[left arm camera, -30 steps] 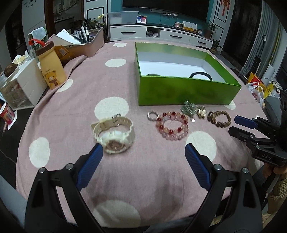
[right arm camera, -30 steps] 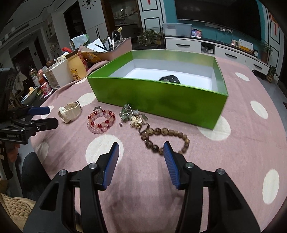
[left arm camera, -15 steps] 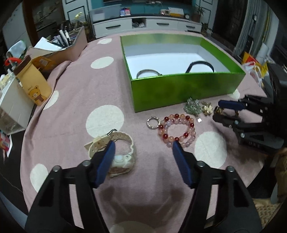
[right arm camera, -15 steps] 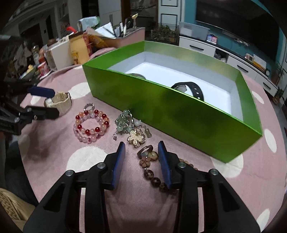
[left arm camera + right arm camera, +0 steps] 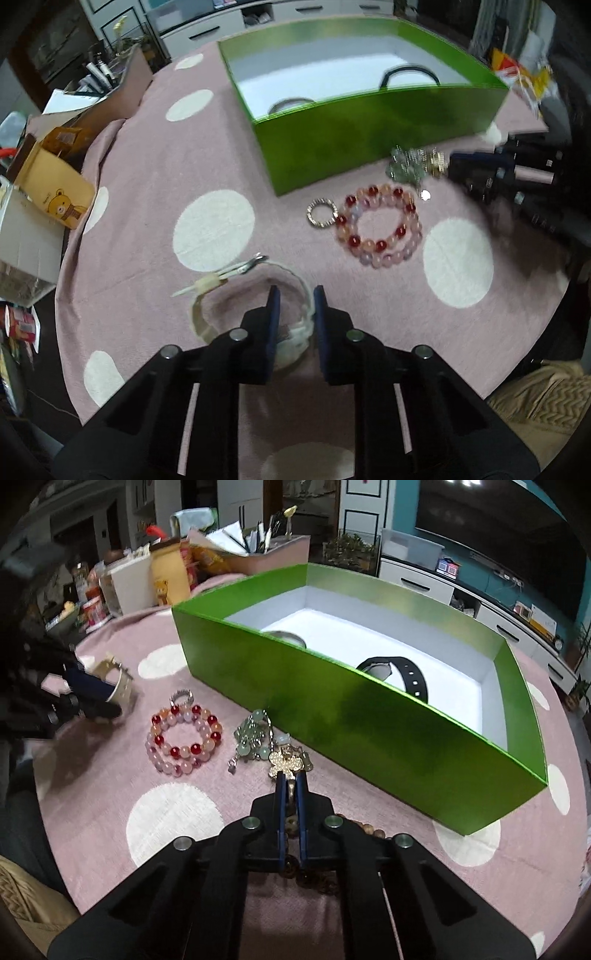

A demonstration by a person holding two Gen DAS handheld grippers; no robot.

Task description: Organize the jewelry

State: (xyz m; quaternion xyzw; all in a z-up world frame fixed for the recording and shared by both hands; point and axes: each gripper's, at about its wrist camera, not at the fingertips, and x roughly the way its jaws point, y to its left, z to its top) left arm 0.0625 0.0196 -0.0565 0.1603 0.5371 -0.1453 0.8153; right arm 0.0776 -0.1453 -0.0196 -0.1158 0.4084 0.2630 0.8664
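My left gripper (image 5: pixel 295 306) points down at a cream watch (image 5: pixel 201 317) on the pink cloth. Its jaws are closing, and the blue pads pinch the watch's band and case between them. My right gripper (image 5: pixel 291 779) is shut on one end of a brown bead bracelet (image 5: pixel 365 829), which trails under its fingers. Between the two lie a pink and red bead bracelet (image 5: pixel 354 242), a small silver ring (image 5: pixel 310 216), a green bead chain (image 5: pixel 251 742) and a gold flower charm (image 5: pixel 286 762). Behind them stands an open green box (image 5: pixel 369 731) holding a black watch (image 5: pixel 410 672) and a bangle (image 5: pixel 284 637).
The dotted pink tablecloth (image 5: pixel 147 166) covers a round table whose edge curves close by on both sides. At the far left stand a yellow bear bottle (image 5: pixel 55 188), a white carton (image 5: pixel 26 236) and a tray of pens (image 5: pixel 110 81). A knitted sleeve (image 5: pixel 535 398) shows at the lower right.
Both grippers came down and forward onto the jewelry and closed. The left one went from wide open to pinching the cream watch. The right one shut on the brown bead bracelet.
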